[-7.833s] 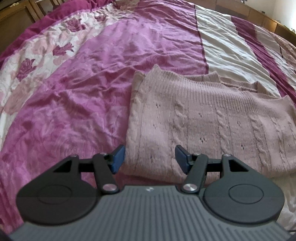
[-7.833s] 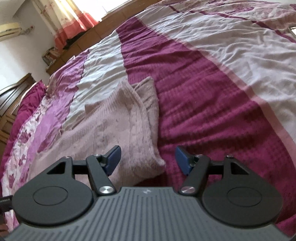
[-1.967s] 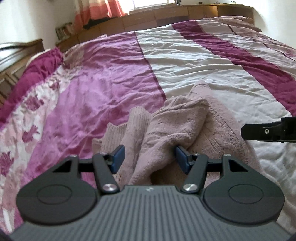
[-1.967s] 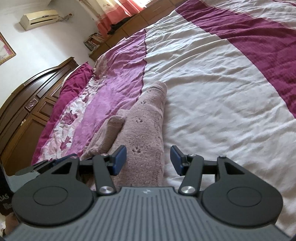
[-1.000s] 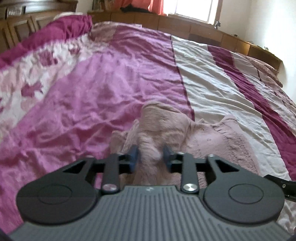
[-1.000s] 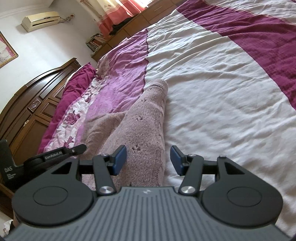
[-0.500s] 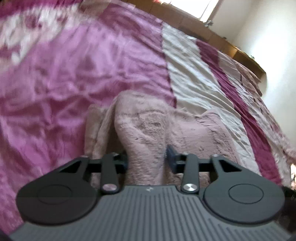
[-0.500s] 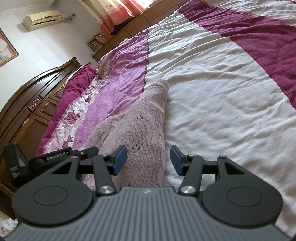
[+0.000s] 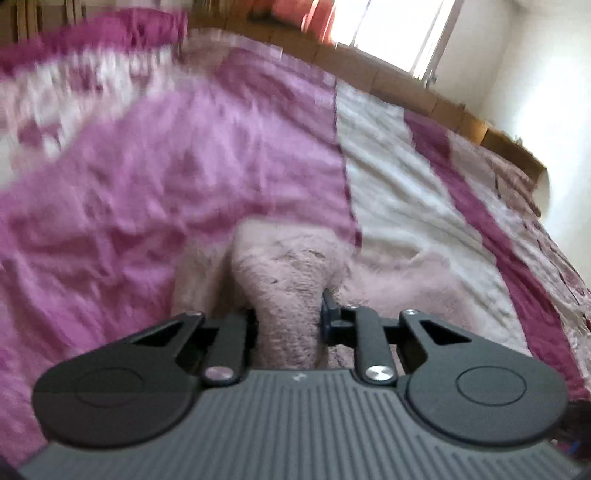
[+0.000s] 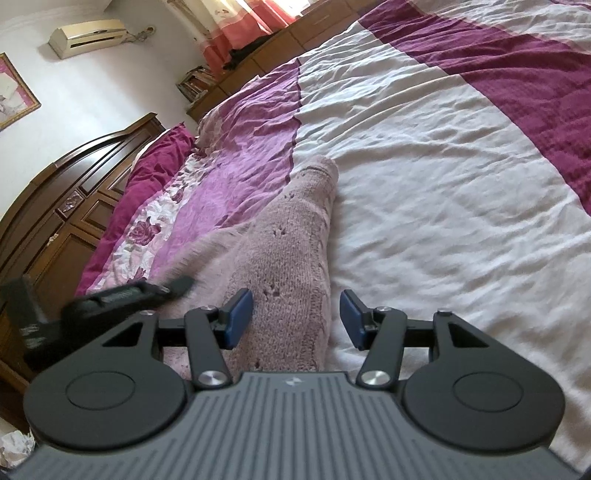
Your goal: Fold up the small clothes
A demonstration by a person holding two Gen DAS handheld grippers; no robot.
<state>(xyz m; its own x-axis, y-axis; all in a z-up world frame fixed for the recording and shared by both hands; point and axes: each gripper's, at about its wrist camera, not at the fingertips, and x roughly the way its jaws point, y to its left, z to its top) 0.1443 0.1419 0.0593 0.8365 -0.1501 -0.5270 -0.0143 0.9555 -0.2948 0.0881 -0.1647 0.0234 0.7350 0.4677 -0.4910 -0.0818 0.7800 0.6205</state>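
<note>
the left tongs (image 9: pixel 290 321) grip a bunched fold of the pink knitted sweater (image 9: pixel 284 280); their jaws have just been closing, and the knit now fills the narrow gap between them, pressed on both sides. the left wrist view is blurred, so fine detail of the knit is hard to make out. the sweater lies on the bed (image 9: pixel 155 177), partly on the bright pink band of the bedspread and partly on the pale cream band, with more of it spread low toward the right. beyond the bed a wooden ledge (image 9: pixel 384 77) runs under a bright window.

in the right wrist view the same sweater stretches away as a long ridge along the seam between the pink and cream bands. the right tongs (image 10: pixel 297 319) stand at a middling width, their blue pads (image 10: pixel 238 317) either side of the near end of the sweater without pressing it. the left tongs show blurred at the left edge, over the sweater's left side. a dark wooden headboard (image 10: pixel 66 199) and a wall air conditioner (image 10: pixel 86 35) lie behind.
</note>
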